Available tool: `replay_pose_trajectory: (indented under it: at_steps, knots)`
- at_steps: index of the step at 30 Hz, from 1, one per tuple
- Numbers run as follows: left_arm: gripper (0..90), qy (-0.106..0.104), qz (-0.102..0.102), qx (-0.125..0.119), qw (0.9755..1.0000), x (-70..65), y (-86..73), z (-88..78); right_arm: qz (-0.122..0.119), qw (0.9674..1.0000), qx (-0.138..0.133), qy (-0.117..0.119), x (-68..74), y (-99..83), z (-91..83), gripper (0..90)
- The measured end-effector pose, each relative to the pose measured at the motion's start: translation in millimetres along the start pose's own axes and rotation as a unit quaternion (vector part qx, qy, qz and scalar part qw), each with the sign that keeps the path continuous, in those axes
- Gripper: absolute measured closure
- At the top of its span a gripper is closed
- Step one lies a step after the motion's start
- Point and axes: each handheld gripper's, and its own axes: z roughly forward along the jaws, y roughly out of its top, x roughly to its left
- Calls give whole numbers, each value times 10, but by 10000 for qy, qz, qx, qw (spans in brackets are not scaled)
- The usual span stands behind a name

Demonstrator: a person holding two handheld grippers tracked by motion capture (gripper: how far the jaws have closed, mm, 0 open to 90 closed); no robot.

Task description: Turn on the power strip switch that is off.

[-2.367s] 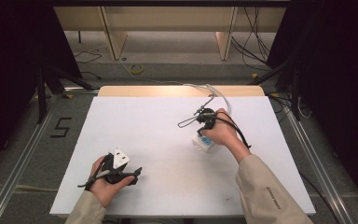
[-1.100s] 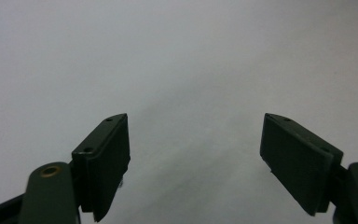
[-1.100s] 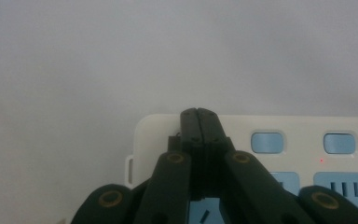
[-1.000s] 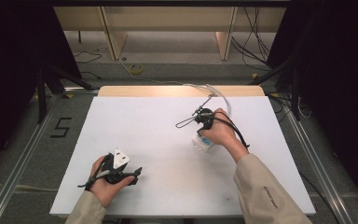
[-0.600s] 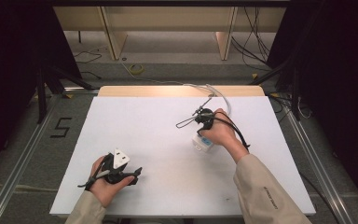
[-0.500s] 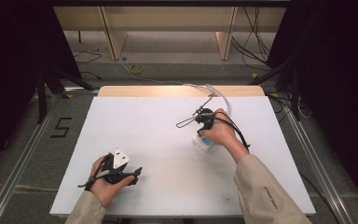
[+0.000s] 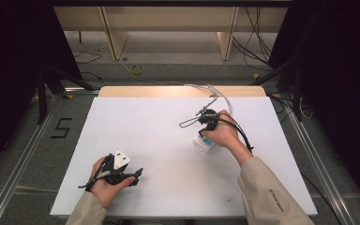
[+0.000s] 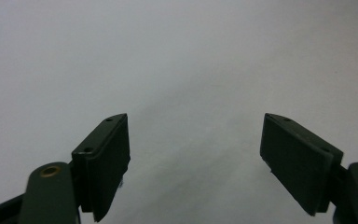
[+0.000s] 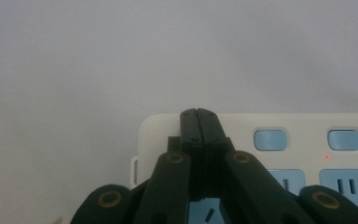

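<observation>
A white power strip with pale blue sockets and two pale blue buttons is seen lying flat on the white surface, right of centre and toward the far side. In the high view it is mostly covered by the right hand, with one end of the power strip showing below the fingers. The right tongs are pressed together, jaw against jaw, nothing clamped between them; their tips are placed over the strip's near-left corner area in the right gripper view (contact with the casing cannot be told). A small red dot is seen lit on the strip below the right button. A white cable is seen curving off toward the far edge of the surface.

The left tongs are held wide apart, nothing between them, over bare surface. In the high view the left tongs are held at the near-left of the surface, well apart from the strip, grey three-cornered plate on top.
</observation>
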Motion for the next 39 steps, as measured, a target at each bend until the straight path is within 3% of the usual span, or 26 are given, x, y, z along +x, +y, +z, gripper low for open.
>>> replay_pose_trajectory:
  at_steps: [9, 21, 39]
  knots:
    - [241, 3, -1, 1, 10000, -4, -2, 3, -16, 9998, -178, 15, -13, -35, -100, 897]
    - [240, 10, 1, 9, 10000, -3, -8, 2, 30, 9992, -384, 69, -25, -204, -212, 819]
    - [238, 17, -8, 12, 10000, -2, -14, 0, 247, 9947, -993, 43, -28, -731, -428, 587]
